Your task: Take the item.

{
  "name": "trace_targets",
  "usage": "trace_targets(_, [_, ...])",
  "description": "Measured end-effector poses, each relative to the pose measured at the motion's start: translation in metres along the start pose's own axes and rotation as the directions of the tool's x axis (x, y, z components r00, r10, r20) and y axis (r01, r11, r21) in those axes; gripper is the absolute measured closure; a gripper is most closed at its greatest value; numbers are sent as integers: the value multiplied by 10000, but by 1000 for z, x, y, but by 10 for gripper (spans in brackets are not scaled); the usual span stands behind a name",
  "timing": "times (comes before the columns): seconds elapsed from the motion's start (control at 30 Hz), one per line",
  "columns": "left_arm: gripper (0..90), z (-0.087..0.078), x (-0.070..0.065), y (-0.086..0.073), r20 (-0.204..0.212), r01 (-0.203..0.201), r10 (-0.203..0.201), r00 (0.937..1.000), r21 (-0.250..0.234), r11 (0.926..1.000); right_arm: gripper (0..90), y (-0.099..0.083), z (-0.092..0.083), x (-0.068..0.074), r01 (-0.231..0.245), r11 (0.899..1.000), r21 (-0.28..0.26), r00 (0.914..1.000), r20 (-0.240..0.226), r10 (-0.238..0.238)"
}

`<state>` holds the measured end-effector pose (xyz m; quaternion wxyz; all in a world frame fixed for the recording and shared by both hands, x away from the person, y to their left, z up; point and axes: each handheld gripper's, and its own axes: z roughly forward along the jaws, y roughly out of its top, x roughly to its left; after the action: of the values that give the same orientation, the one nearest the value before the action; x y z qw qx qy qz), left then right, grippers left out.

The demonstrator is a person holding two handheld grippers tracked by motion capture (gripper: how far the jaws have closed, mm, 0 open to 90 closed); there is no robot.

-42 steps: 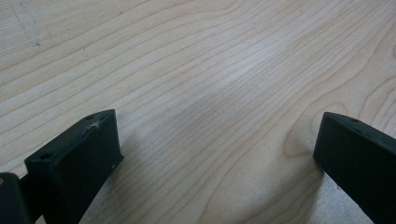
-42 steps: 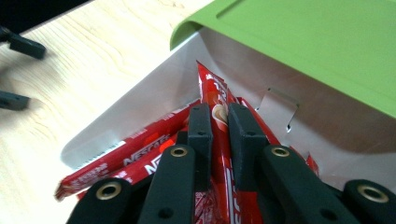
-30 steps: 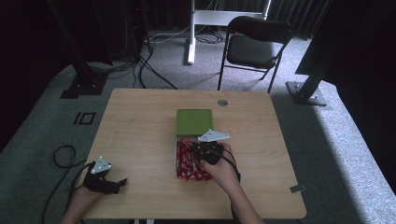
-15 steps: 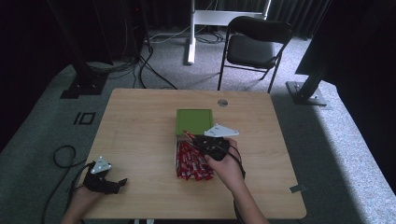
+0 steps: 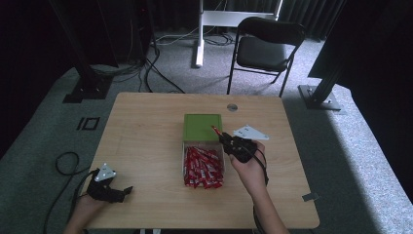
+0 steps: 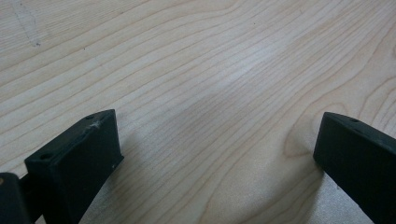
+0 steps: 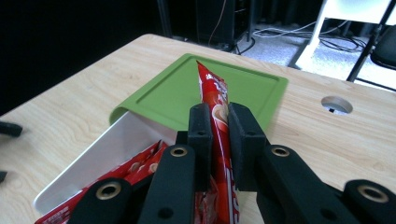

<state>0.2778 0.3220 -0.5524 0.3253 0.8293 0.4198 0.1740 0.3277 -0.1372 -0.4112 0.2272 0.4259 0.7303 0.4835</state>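
While the right gripper (image 7: 218,122) pinches a red sachet (image 7: 215,100) between its two black jaws, the packet's pointed end sticks out past them over the green lid (image 7: 187,91). In the high view this gripper (image 5: 225,139) is raised at the right edge of the white box (image 5: 184,163), with the sachet (image 5: 215,129) tip over the lid's (image 5: 201,127) near right corner. The box holds a loose heap of red sachets (image 5: 202,167); the lid covers its far end. A hand (image 5: 250,168) carries the gripper from below right. The left gripper (image 5: 124,191) rests near the front left corner of the wooden table (image 5: 146,131), well apart from the box. Its own view has the jaws spread wide with nothing between them, just bare wood grain (image 6: 215,93) beneath. A folding chair (image 5: 265,46) stands beyond the table's far side.
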Motion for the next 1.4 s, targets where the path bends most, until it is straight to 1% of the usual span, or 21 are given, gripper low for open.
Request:
trace_targets(0.07, [14,0,0,0,-2,1,-1,10000,1,10000,801,-2,-1,-4,4,10000,-79,9996,289,-2])
trace_targets(0.1, [14,0,0,0,-1,2,-2,10000,1,10000,802,-4,-1,-7,-118,9998,-135,9993,343,123])
trace_targets(0.17, [15,0,0,0,-2,-3,3,10000,4,10000,802,-6,-1,-13,-238,9994,-235,9976,643,252])
trace_targets(0.37, [15,0,0,0,-3,2,-2,10000,-5,10000,801,-16,3,-27,-697,9971,-310,9911,1115,728])
trace_targets(0.43, [15,0,0,0,-11,-17,17,10000,0,10000,801,-21,7,-31,-827,9961,-293,9877,1310,859])
trace_targets(0.47, [15,0,0,0,2,18,-18,10000,-5,10000,801,-24,9,-32,-1007,9942,-384,9851,1365,1051])
trace_targets(0.53, [15,0,0,0,2,23,-23,10000,-11,10000,801,-29,12,-34,-1061,9938,-344,9814,1569,1103])
trace_targets(0.57, [14,0,0,0,2,12,-12,10000,0,10000,801,-32,14,-35,-1273,9908,-452,9779,1611,1330])
trace_targets(0.63, [15,0,0,0,0,9,-9,10000,3,10000,801,-38,19,-38,-1383,9892,-482,9710,1901,1451])
trace_targets(0.67, [15,0,0,0,1,2,-2,10000,8,10000,801,-41,21,-39,-1518,9868,-570,9673,1969,1601])
trace_targets(0.7, [15,0,0,0,1,9,-9,10000,3,10000,801,-43,24,-39,-1598,9859,-504,9658,1985,1667])
trace_targets(0.77, [15,0,0,0,0,10,-10,10000,2,10000,801,-50,30,-40,-1783,9827,-503,9600,2103,1849])
trace_targets(0.8, [15,0,0,0,2,5,-5,10000,5,10000,801,-52,33,-39,-1785,9830,-431,9594,2139,1836])
trace_targets(0.83, [15,0,0,0,2,6,-6,10000,5,10000,801,-57,37,-39,-2022,9783,-459,9554,2105,2073])
trace_targets(0.93, [14,0,0,0,0,9,-9,10000,6,10000,801,-67,46,-38,-2234,9737,-449,9469,2271,2277])
trace_targets(1.1, [15,0,0,0,0,2,-2,10000,4,10000,800,-82,64,-38,-2656,9639,-189,9351,2383,2624])
trace_targets(1.17, [15,0,0,0,-1,1,-1,10000,2,10000,801,-85,66,-37,-2650,9641,-142,9347,2418,2605])
trace_targets(1.2, [15,0,0,0,0,6,-6,10000,-1,10000,801,-89,71,-37,-2748,9615,-78,9312,2471,2681])
trace_targets(1.23, [15,0,0,0,1,4,-4,10000,-1,10000,800,-90,72,-38,-2768,9609,-35,9299,2512,2688])
trace_targets(1.37, [15,0,0,0,0,4,-4,10000,2,10000,800,-94,79,-39,-2860,9581,186,9270,2585,2717])
trace_targets(1.4, [15,0,0,0,-1,4,-4,10000,0,10000,801,-95,81,-39,-2976,9545,207,9240,2579,2825])
